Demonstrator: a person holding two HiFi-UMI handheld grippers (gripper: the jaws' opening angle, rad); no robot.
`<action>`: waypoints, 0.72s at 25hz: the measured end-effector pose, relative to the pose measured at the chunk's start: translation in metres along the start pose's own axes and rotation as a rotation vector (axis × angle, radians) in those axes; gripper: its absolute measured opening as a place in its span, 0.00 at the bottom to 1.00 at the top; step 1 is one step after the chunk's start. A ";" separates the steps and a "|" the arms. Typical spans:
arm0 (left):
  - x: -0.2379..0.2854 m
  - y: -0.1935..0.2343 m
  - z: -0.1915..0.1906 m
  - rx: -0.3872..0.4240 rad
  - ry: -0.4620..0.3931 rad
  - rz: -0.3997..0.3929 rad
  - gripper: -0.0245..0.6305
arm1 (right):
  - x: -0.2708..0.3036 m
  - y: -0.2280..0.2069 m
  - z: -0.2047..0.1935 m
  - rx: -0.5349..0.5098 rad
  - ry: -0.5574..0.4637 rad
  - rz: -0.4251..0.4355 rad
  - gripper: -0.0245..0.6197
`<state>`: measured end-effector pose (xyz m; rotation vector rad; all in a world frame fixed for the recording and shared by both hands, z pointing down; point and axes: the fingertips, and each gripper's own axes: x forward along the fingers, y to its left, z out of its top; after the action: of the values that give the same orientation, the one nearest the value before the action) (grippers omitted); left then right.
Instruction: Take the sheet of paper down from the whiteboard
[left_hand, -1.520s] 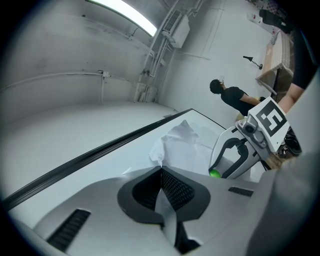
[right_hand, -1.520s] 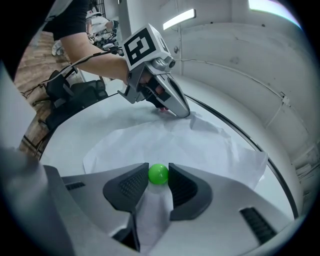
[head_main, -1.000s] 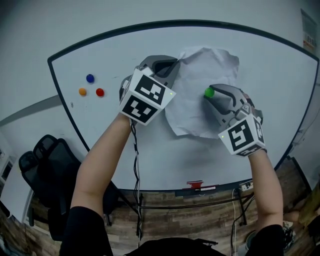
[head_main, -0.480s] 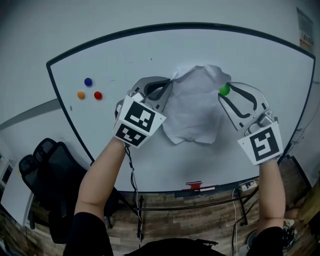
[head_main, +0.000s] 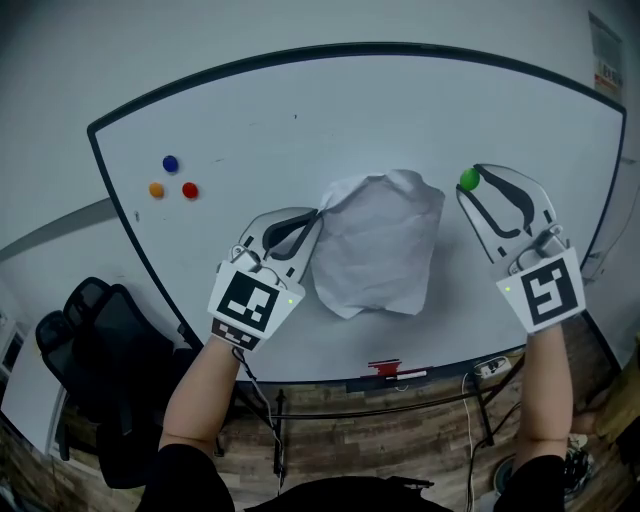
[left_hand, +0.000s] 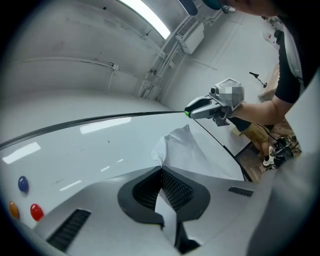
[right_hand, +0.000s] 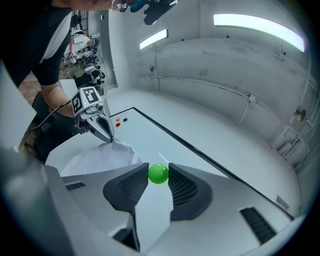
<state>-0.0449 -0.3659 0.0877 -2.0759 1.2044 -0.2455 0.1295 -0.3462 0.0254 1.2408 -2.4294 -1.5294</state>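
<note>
A crumpled white sheet of paper (head_main: 375, 243) hangs in front of the whiteboard (head_main: 300, 110), below its middle. My left gripper (head_main: 317, 213) is shut on the sheet's upper left corner; in the left gripper view the paper (left_hand: 182, 150) runs out from between the closed jaws. My right gripper (head_main: 470, 183) stands to the right of the sheet, apart from it, shut on a small green ball magnet (head_main: 468, 179). In the right gripper view the green magnet (right_hand: 158, 173) sits pinched between the two pads, with the paper (right_hand: 100, 157) and the left gripper (right_hand: 111, 139) beyond it.
Blue (head_main: 170, 163), orange (head_main: 156, 189) and red (head_main: 190, 189) magnets cling to the board's left part. A red item (head_main: 390, 369) lies on the board's bottom ledge. A black office chair (head_main: 95, 320) stands at lower left, and cables hang below the board.
The left gripper has carried the sheet down the board, and the paper has come away and crumpled. The right gripper with the green magnet has moved right and up, off the sheet.
</note>
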 end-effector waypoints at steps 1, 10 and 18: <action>-0.005 -0.003 -0.004 -0.011 0.002 0.002 0.06 | -0.001 0.000 -0.002 0.003 0.003 -0.002 0.24; -0.056 -0.026 -0.018 -0.046 -0.014 0.013 0.06 | -0.008 0.006 -0.018 0.046 0.028 -0.007 0.24; -0.096 -0.037 -0.036 -0.139 0.006 0.063 0.06 | -0.020 0.009 -0.050 0.104 0.073 -0.028 0.24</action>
<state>-0.0896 -0.2936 0.1558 -2.1530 1.3208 -0.1421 0.1573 -0.3690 0.0662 1.3286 -2.4842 -1.3541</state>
